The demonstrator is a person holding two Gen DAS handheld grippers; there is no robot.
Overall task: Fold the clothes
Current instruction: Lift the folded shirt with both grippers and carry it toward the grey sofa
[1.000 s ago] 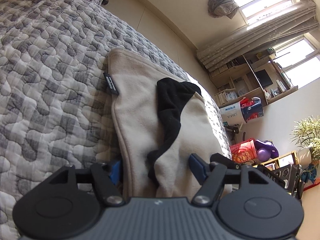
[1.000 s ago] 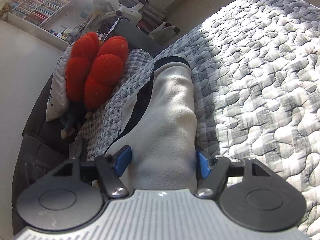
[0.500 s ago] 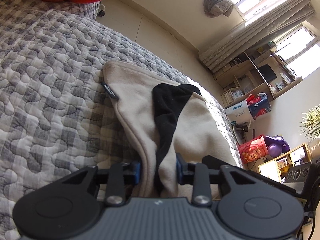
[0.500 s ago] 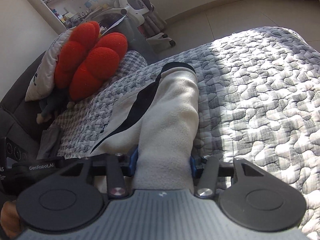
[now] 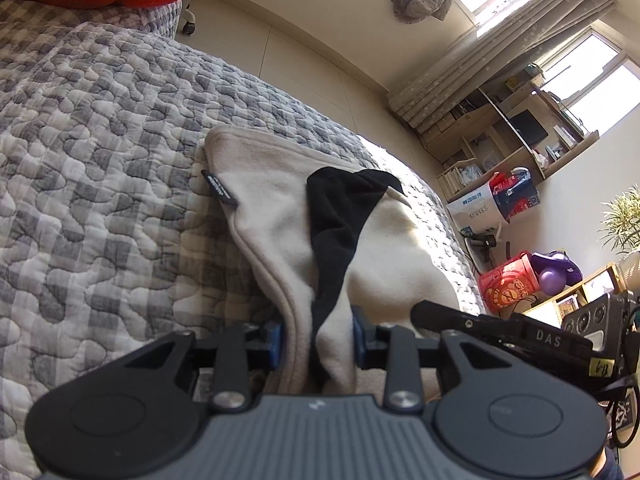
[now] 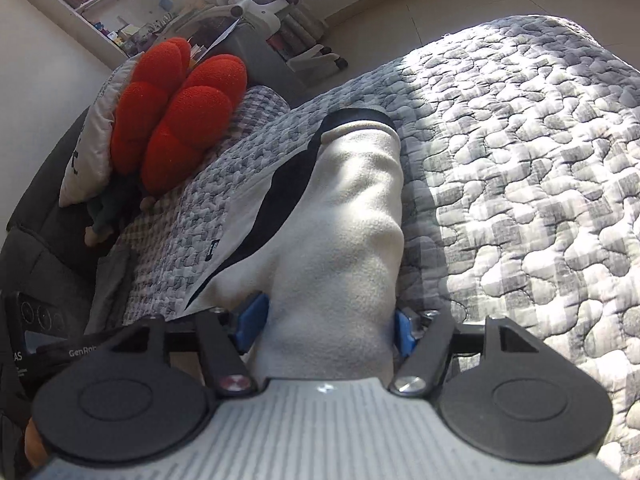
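Observation:
A cream fleece garment (image 5: 272, 216) with a black inner part (image 5: 340, 216) and a small dark label (image 5: 218, 190) lies on the grey checked quilt (image 5: 100, 160). My left gripper (image 5: 316, 336) is shut on a bunched fold at its near end, with both blue pads pressing cream and black fabric. In the right wrist view the same garment (image 6: 352, 208) runs away from me as a thick roll with a black cuff at its far end. My right gripper (image 6: 328, 324) straddles the roll's near end. Its jaws are opening, with the fabric still between the pads.
A red plush cushion (image 6: 176, 112) and a white pillow (image 6: 92, 140) lie at the head of the bed. The quilt (image 6: 540, 160) spreads wide to the right. Beyond the bed's edge are floor, shelves, boxes (image 5: 508, 196) and a plant (image 5: 624, 220).
The left jaws went from wide open to closed on the garment's fold. The right jaws squeezed the roll half a second ago and have since widened.

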